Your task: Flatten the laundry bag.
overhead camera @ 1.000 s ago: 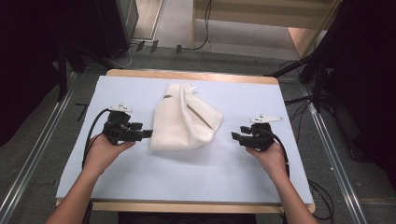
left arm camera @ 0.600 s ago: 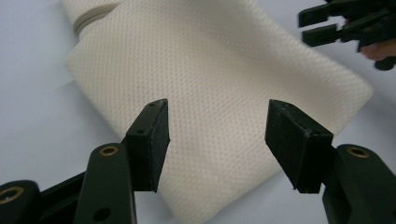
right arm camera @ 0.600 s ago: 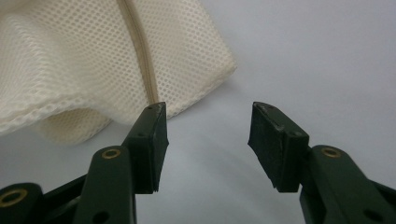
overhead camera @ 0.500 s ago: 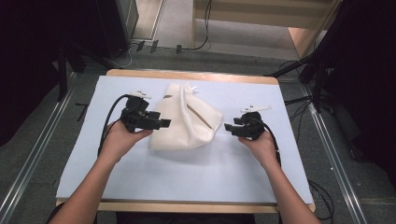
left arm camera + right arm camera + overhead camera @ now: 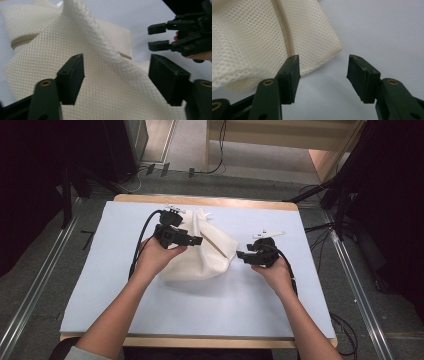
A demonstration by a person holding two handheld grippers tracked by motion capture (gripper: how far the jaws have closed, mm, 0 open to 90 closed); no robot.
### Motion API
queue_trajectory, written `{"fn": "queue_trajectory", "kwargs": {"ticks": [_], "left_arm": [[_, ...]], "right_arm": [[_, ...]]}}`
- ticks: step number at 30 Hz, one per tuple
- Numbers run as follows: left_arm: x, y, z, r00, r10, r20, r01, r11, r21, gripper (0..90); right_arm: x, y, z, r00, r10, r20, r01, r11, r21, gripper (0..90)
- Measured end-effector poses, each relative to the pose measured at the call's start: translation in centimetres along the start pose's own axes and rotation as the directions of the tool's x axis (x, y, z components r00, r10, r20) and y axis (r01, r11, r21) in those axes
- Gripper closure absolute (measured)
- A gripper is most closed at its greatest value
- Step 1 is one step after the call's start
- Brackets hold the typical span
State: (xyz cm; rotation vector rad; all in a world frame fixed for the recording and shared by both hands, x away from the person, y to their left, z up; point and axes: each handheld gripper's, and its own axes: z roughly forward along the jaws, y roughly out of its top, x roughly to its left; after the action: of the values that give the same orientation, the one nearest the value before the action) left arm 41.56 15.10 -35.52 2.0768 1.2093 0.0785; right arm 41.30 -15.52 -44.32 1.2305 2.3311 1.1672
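Note:
A cream mesh bag with a zipper lies crumpled at the middle of the pale blue table cover. My left gripper hovers over the bag's left half, pointing right. Its jaws have just been opening and stand open over a raised fold of the mesh bag, neither pad pressing on it. My right gripper points left at the bag's right corner. Its jaws have also just been opening, with bare table between them and the bag's corner beside one jaw. The left gripper view shows the right gripper farther off.
The table's wooden edge runs along the far side. Cables lie on the floor behind it. Metal rails run on the floor along both sides, and dark equipment stands at the back left and right.
My left gripper has moved right and away from me, from beside the bag to above it. My right gripper has moved left to the bag's corner. Both pairs of jaws stand a little wider.

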Motion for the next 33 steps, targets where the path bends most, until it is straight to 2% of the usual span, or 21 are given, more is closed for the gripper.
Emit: {"fn": "queue_trajectory", "kwargs": {"ticks": [1, 2, 5, 6, 7, 8, 12, 13, 16, 19, 20, 23, 26, 28, 29, 30, 31, 33], "left_arm": [[0.3, -0.1, 0.4, 0.9999, -0.007, 0.011, 0.007, 0.9999, 0.01, 38.4], [0.4, -0.2, 0.8, 0.9998, -0.008, 0.016, 0.008, 0.9999, 0.013, 45.6], [0.6, -0.7, 1.3, 0.9994, 0.01, 0.033, -0.011, 0.9996, 0.026, 73.6], [0.8, -1.4, 1.7, 0.9988, 0.025, 0.043, -0.026, 0.999, 0.036, 79.4], [0.8, -1.4, 1.7, 0.9988, 0.025, 0.043, -0.026, 0.999, 0.036, 84.2], [1.0, -2.2, 1.6, 0.9981, 0.034, 0.051, -0.036, 0.9988, 0.033, 86.4], [1.3, -4.0, 0.8, 0.9976, 0.047, 0.051, -0.047, 0.9989, 0.007, 88.6], [1.3, -4.0, 0.8, 0.9976, 0.047, 0.051, -0.047, 0.9989, 0.007, 89.1], [1.6, -5.4, 0.1, 0.9953, 0.047, 0.084, -0.048, 0.9988, 0.006, 90.0], [1.5, -6.0, -0.3, 0.9947, 0.057, 0.086, -0.058, 0.9982, 0.011, 90.0], [1.5, -6.5, -0.6, 0.9933, 0.056, 0.101, -0.057, 0.9984, 0.009, 90.0], [1.5, -7.1, -1.0, 0.9921, 0.056, 0.112, -0.057, 0.9983, 0.01, 90.0], [1.6, -7.6, -1.6, 0.9916, 0.059, 0.116, -0.06, 0.9981, 0.013, 90.0], [1.9, -8.0, -1.9, 0.9918, 0.052, 0.117, -0.054, 0.9985, 0.009, 90.0], [2.0, -8.2, -2.1, 0.9924, 0.047, 0.114, -0.048, 0.9988, 0.004, 90.0], [2.0, -8.2, -2.1, 0.9924, 0.047, 0.114, -0.048, 0.9988, 0.004, 90.0], [2.5, -8.4, -2.3, 0.9932, 0.043, 0.108, -0.043, 0.9991, 0.001, 90.0], [3.0, -8.7, -2.7, 0.9932, 0.022, 0.114, -0.021, 0.9997, -0.009, 90.0]], "right_arm": [[-0.1, 0.0, 0.1, 1.0, -0.004, 0.001, 0.004, 1.0, -0.011, 44.8], [-0.1, 0.1, 0.3, 1.0, -0.001, 0.002, 0.001, 1.0, -0.014, 44.5], [-0.3, 0.6, 1.1, 1.0, 0.003, 0.006, -0.003, 1.0, 0.003, 43.9], [-0.3, 0.8, 1.4, 1.0, 0.001, 0.005, -0.001, 1.0, -0.001, 43.8], [-0.3, 0.8, 1.4, 1.0, 0.001, 0.005, -0.001, 1.0, -0.001, 43.8], [-0.3, 1.1, 1.7, 1.0, -0.002, 0.004, 0.002, 1.0, -0.005, 43.3], [-0.1, 1.7, 2.2, 0.9999, -0.013, 0.004, 0.013, 1.0, -0.013, 40.1], [-0.1, 1.9, 2.3, 0.9999, -0.016, 0.003, 0.016, 1.0, -0.018, 39.4], [0.1, 2.5, 2.8, 0.9997, -0.026, 0.005, 0.026, 0.999, -0.04, 36.4], [0.1, 2.9, 3.3, 0.9995, -0.029, 0.007, 0.03, 0.999, -0.023, 33.6], [0.2, 3.1, 3.6, 0.9995, -0.031, -0.005, 0.031, 0.999, -0.026, 33.5], [0.7, 3.3, 4.1, 0.9986, -0.039, -0.034, 0.039, 0.999, -0.017, 31.9], [0.9, 3.3, 4.9, 0.9976, -0.06, -0.035, 0.059, 0.998, -0.026, 32.0], [0.7, 3.3, 5.6, 0.9982, -0.045, -0.04, 0.045, 0.999, -0.013, 37.2], [0.6, 3.2, 5.9, 0.9982, -0.037, -0.046, 0.037, 0.999, 0.0, 45.5], [0.6, 3.2, 5.9, 0.9982, -0.037, -0.046, 0.037, 0.999, 0.0, 45.5], [0.8, 3.2, 6.2, 0.9981, -0.014, -0.061, 0.016, 0.999, 0.034, 66.7], [1.2, 3.3, 6.1, 0.9992, -0.015, -0.036, 0.017, 0.997, 0.078, 81.1]]}}
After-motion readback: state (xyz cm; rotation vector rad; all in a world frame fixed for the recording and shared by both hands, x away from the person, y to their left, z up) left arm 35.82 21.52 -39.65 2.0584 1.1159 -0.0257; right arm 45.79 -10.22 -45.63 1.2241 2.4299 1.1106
